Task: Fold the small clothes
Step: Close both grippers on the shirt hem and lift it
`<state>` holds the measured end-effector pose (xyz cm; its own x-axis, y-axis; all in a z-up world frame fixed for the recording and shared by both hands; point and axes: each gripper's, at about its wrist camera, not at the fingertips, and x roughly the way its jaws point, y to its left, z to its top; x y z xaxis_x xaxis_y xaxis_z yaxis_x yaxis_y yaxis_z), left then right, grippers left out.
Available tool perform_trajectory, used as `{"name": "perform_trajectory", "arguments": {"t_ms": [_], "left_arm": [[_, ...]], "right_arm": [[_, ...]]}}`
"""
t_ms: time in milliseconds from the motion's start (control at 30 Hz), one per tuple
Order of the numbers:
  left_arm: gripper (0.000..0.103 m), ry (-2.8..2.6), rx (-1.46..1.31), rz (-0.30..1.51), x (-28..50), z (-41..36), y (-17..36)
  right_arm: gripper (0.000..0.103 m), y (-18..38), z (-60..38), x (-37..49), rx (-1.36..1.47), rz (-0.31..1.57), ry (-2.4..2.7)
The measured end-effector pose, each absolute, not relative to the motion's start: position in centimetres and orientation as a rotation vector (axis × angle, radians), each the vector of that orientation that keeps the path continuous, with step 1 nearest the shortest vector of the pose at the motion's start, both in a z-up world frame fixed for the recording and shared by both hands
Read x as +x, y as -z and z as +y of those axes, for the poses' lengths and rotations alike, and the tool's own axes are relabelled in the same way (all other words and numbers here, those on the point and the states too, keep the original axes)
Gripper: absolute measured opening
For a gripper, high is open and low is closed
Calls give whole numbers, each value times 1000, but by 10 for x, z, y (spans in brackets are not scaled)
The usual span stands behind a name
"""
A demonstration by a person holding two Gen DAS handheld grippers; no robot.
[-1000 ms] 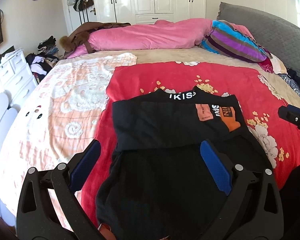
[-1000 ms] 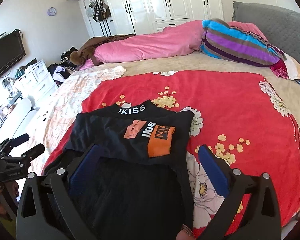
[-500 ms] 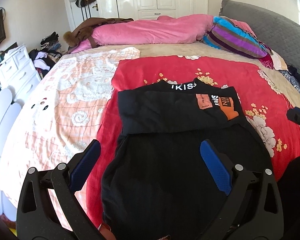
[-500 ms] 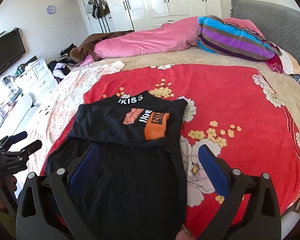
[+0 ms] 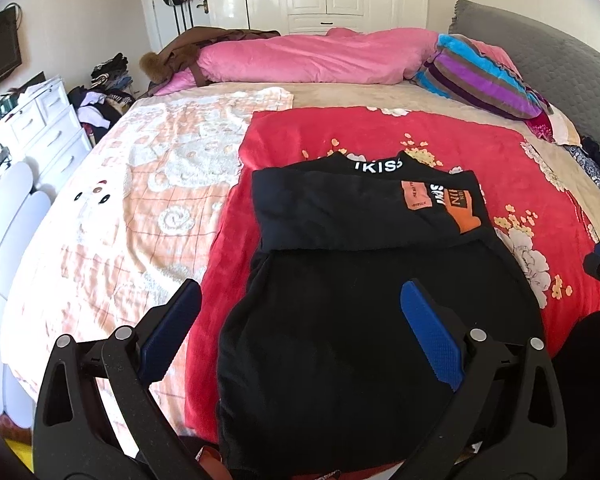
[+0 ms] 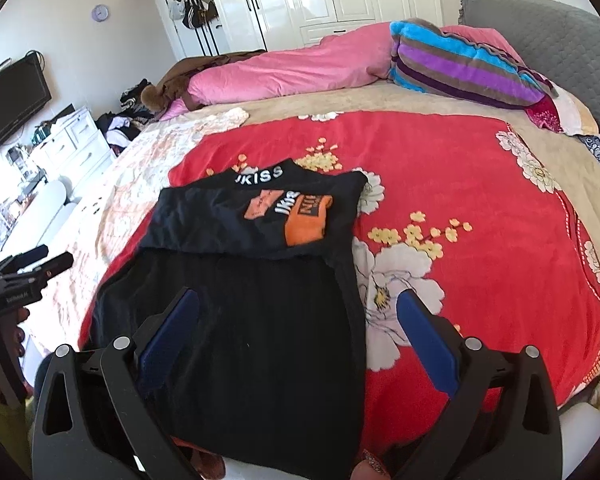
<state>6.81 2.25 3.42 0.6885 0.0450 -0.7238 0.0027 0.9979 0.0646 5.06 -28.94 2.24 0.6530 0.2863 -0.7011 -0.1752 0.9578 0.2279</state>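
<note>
We see a black garment (image 5: 364, 300) spread across the lower middle of the left wrist view, lying on a red floral blanket (image 5: 440, 136) that covers the right half of the bed. Its far part is folded over toward us, so a band lettered "KISS" and an orange patch (image 5: 462, 212) sit on top, right of centre. Our left gripper (image 5: 300, 320) fills the bottom of that frame with its blue-padded fingers (image 5: 430, 332) spread wide and nothing between them; they hang over the near part of the garment (whether they touch the cloth we cannot tell). In the right wrist view the right gripper (image 6: 298, 332) is equally wide apart and holds nothing, above the garment's right edge. A pink duvet (image 6: 292, 72) and a striped pillow (image 6: 460, 68) lie toward the top of the frame.
</note>
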Motion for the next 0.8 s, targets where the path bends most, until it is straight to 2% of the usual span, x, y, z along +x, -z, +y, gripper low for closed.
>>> {"name": "perform_trajectory", "arguments": {"t_ms": [500,800], "left_arm": [[94,-81,51,925,54,57,2],[94,-142,34,1031,40,98,33]], "right_arm": [[99,21,-291,34,124,948,-216],[99,66,-281,36,135,1153,-142]]}}
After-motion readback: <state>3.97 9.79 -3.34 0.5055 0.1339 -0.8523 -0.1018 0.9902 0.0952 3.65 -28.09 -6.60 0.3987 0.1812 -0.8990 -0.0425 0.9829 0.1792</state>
